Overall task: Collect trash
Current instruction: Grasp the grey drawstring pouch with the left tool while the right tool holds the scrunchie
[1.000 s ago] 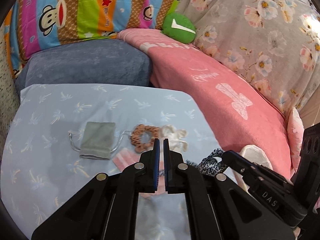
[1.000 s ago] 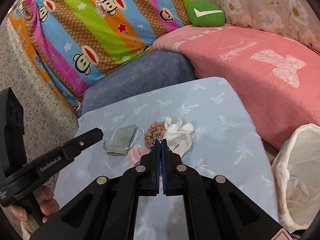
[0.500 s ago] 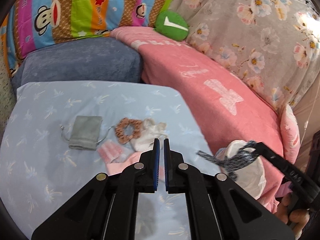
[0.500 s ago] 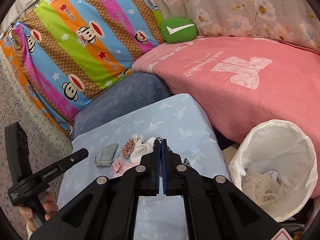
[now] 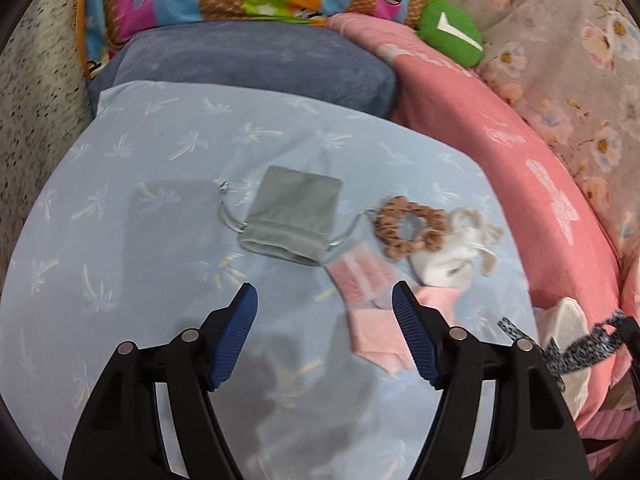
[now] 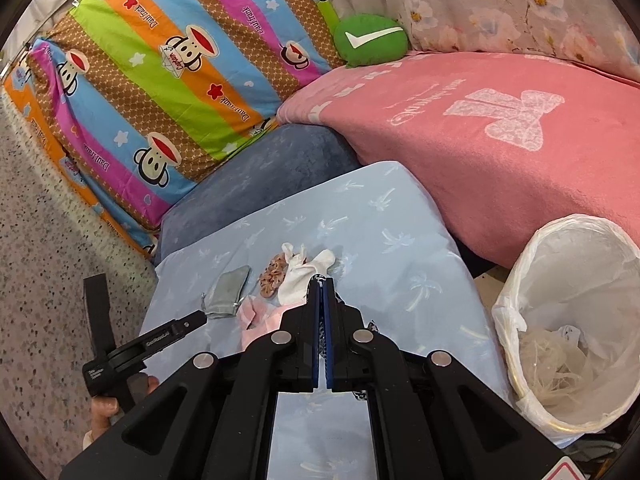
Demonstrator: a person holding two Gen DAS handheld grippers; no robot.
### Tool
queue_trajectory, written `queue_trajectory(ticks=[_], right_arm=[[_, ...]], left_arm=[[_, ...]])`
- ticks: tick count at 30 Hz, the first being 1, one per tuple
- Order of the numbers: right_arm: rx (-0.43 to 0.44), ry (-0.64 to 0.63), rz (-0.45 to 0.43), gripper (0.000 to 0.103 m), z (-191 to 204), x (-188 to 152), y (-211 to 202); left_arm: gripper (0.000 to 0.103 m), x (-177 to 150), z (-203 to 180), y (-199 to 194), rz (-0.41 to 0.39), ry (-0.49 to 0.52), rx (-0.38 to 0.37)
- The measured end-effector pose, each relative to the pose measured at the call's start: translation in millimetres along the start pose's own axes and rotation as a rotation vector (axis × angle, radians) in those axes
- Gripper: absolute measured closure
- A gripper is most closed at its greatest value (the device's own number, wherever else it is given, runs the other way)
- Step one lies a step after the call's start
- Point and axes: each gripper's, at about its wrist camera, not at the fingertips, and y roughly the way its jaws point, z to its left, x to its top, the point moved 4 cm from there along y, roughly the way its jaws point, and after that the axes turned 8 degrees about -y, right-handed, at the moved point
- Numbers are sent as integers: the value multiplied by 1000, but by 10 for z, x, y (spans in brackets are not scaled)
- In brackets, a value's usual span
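Note:
Several small items lie on the light blue sheet (image 5: 160,184): a grey drawstring pouch (image 5: 296,216), a brown scrunchie (image 5: 410,226), a white crumpled cloth (image 5: 452,256), a pink packet (image 5: 358,276) and a pink folded piece (image 5: 376,332). My left gripper (image 5: 322,300) hovers low over them and its jaws are opening. The pink packet lies under the gap and the pads touch nothing. My right gripper (image 6: 322,282) is shut on a black-and-white patterned hair band (image 5: 580,350), held near the white-lined trash bin (image 6: 520,272) at the right.
A blue cushion (image 5: 248,68), a striped monkey-print pillow (image 6: 160,64), a pink blanket (image 6: 500,128) and a green plush (image 6: 370,40) ring the sheet. The bin holds crumpled plastic (image 6: 548,356). Speckled floor (image 6: 52,240) lies to the left.
My left gripper has sunk toward the items and its jaws have gone from shut to wide apart. My right gripper has carried the patterned band to the right, toward the bin.

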Motion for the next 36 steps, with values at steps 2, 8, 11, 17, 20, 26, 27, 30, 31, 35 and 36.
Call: queue_trajectory(ticks=[2,8,11,17,20,26,27,30,31,35,36], right_arm=[[6,-3,6,101,62,6,56],[18,-19,13,101,251,93,220],[25,-27,14,101,338,141,311],[25,-39,34,101,487,191,569],[24,-42,42,101,530,224,662],[27,-44,41,101,597,247,702],[26,-44,40,101,594,244,695],[24,-44,34,101,588,244,650],[24,-41,30,101,583,247,629],[20,-32,8,101,527,274,492],[19,-30,1,101,511,279,446]], left_arm=[[35,46,54,95,5,1,23],[23,238,154,302,-2,35,66],[23,306,155,424,17,50,61],[24,331,152,656,57,79,64],[36,326,156,652,44,88,63],[86,313,138,589,87,60,-33],[88,305,124,558,80,64,-33],[89,287,67,428,55,79,-36],[89,286,40,366,44,83,-40],[89,317,-130,130,4,94,-78],[89,314,-185,56,-9,102,-87]])
